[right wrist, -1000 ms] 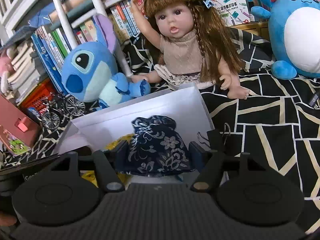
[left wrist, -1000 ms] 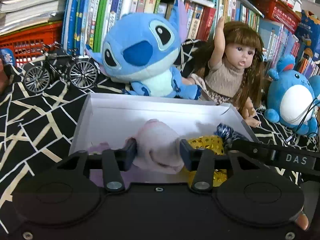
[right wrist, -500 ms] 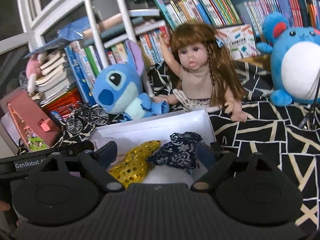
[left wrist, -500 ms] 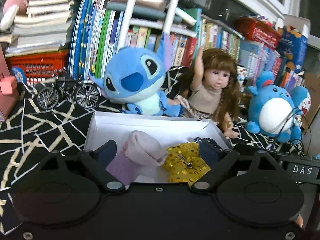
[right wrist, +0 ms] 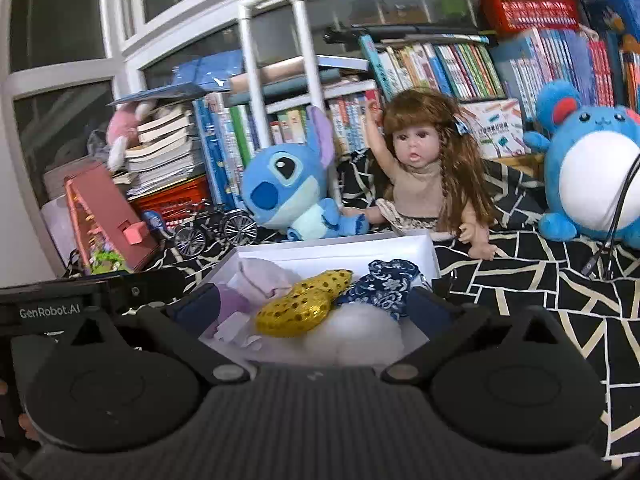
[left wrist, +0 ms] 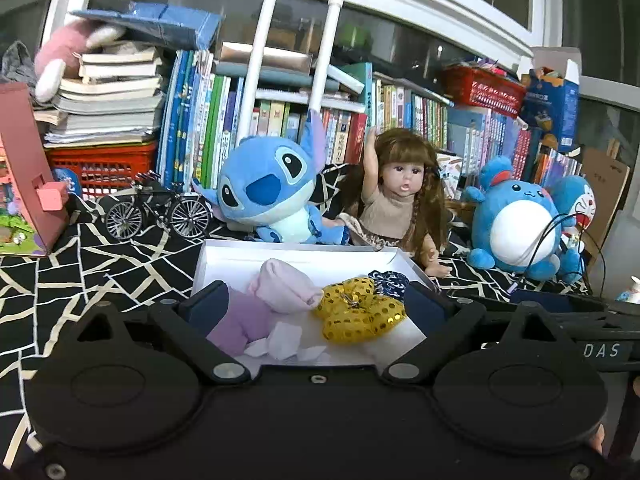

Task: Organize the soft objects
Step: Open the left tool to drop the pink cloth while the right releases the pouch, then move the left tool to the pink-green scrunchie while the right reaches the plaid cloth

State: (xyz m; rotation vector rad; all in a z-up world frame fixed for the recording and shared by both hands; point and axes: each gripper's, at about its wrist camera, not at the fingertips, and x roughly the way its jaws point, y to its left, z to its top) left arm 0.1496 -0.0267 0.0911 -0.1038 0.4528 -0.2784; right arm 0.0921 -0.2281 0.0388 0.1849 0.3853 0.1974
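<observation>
A white box [left wrist: 288,251] [right wrist: 340,247] on the black patterned cloth holds a pink sock bundle [left wrist: 286,286] [right wrist: 262,276], a gold sequin pouch [left wrist: 356,312] [right wrist: 304,304], a navy floral pouch [left wrist: 390,280] [right wrist: 384,286] and a white soft lump [right wrist: 356,334]. My left gripper [left wrist: 316,308] hangs above the box's near edge, its jaws still opening, nothing pressed between the pads. My right gripper [right wrist: 312,308] is likewise pulled back over the near edge, jaws opening wide, nothing held.
Behind the box sit a blue plush [left wrist: 268,196], a doll [left wrist: 400,208] and a round blue plush [left wrist: 516,228]. A model bicycle [left wrist: 158,216] and a pink toy house [left wrist: 24,184] stand left. Bookshelves fill the back. A cable [right wrist: 616,220] trails at right.
Both grippers let go, the left of the pink bundle and the right of the navy pouch, opened wide, and drew back and up from the box. Both items now lie in the box.
</observation>
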